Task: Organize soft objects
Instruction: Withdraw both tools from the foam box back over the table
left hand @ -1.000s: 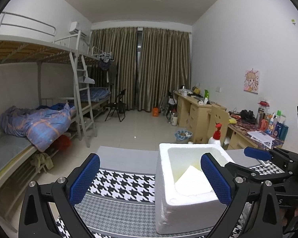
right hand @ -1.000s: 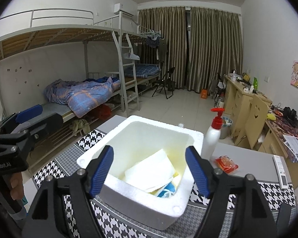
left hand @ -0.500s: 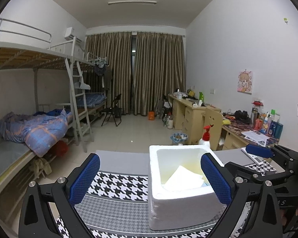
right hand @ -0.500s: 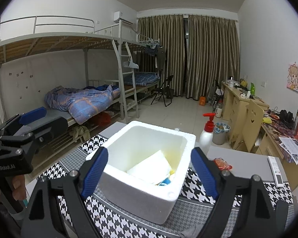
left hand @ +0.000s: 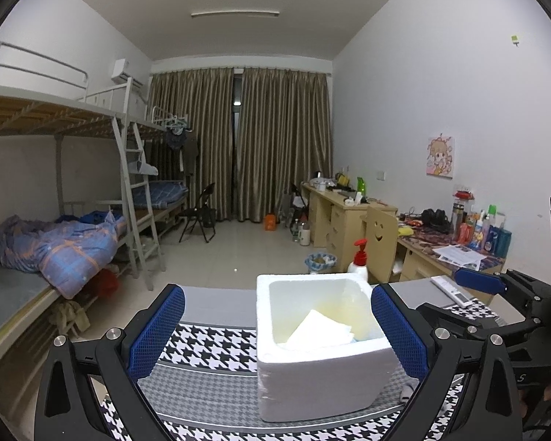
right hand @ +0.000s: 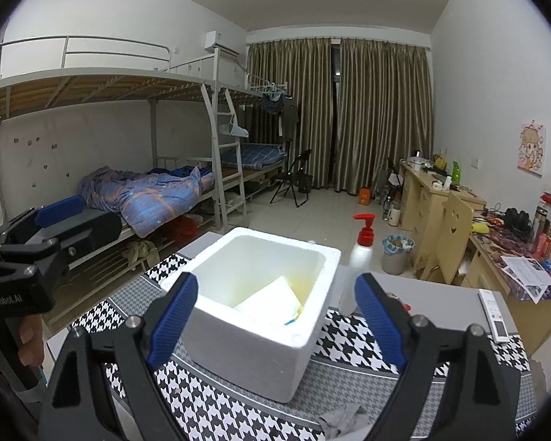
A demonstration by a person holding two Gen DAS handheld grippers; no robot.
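A white foam box (left hand: 323, 352) stands on the houndstooth cloth (left hand: 216, 345); it also shows in the right wrist view (right hand: 260, 316). A folded white cloth (left hand: 319, 334) lies inside it, with a bit of blue beside it (right hand: 292, 320). My left gripper (left hand: 275, 334) is open and empty, held above the table in front of the box. My right gripper (right hand: 275, 323) is open and empty, behind and above the box. A small grey cloth (right hand: 343, 419) lies on the table near the front edge.
A white pump bottle (right hand: 358, 257) with a red top stands behind the box. A red packet (right hand: 404, 307) and a white remote (right hand: 494, 316) lie to the right. Bunk beds stand at the left, desks at the right.
Both grippers have drawn back and up from the box, which looks smaller and lower now. Both stay open and empty.
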